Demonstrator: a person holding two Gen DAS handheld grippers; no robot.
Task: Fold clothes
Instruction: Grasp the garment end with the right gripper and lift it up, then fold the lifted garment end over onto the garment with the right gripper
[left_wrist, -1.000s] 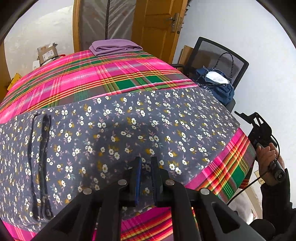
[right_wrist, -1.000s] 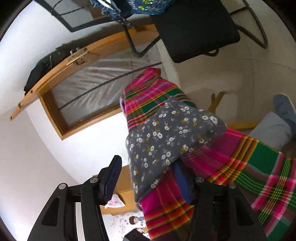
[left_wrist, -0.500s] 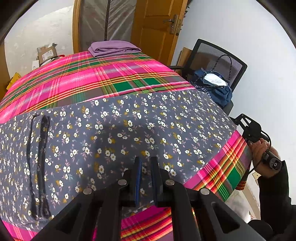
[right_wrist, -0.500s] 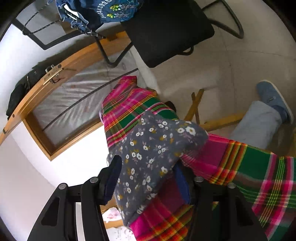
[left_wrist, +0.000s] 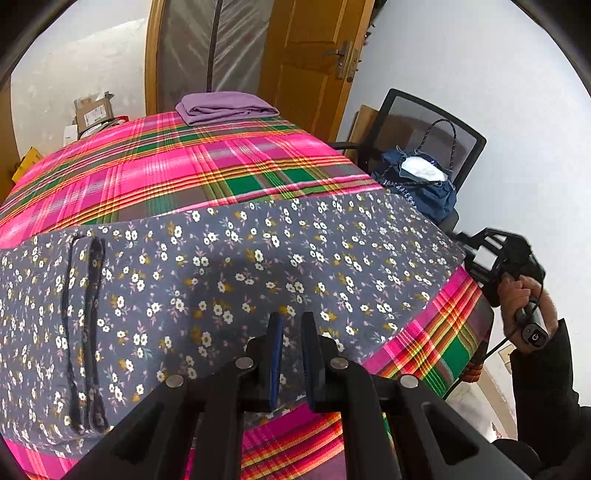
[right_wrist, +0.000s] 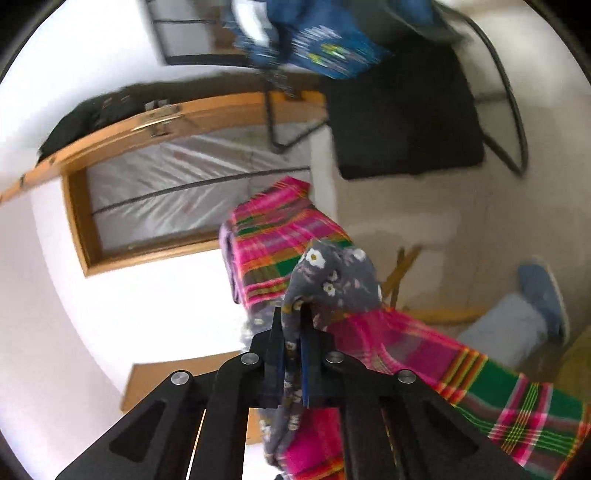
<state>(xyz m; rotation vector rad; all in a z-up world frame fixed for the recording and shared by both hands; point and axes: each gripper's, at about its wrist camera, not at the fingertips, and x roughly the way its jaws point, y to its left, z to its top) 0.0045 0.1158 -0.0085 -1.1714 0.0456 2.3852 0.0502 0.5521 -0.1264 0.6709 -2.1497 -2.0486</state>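
A soft grey cotton garment (left_wrist: 236, 266) printed with small white and mustard flowers lies spread flat across the lower half of the left wrist view, on a table (left_wrist: 207, 158) draped in a woven plaid cloth of hot pink, green and orange stripes. A stitched band of doubled fabric, with darker seams, runs down the garment at the left of the frame. The left gripper (left_wrist: 291, 332), matte black plastic with blue pads, sits at the lower centre with its jaws drawn narrow over the garment's near edge; a thin strip of the floral fabric shows between the pads, but whether they pinch it cannot be told. At the right edge, a person's hand (left_wrist: 524, 295) in a dark sleeve grasps the handle of the right gripper (left_wrist: 484, 254) at the garment's far corner. In the blurred right wrist view, the right gripper (right_wrist: 291, 321) has just been closing, and its jaws now clamp a bunched, puckered corner of the garment (right_wrist: 332, 277), which rises in a rounded fold above the fingertips. At the top centre of the left wrist view, a folded lilac cloth (left_wrist: 225, 107) rests on the far end of the table, and a black mesh-backed chair (left_wrist: 428, 122) with a blue bag (left_wrist: 417, 184) stands at the right.
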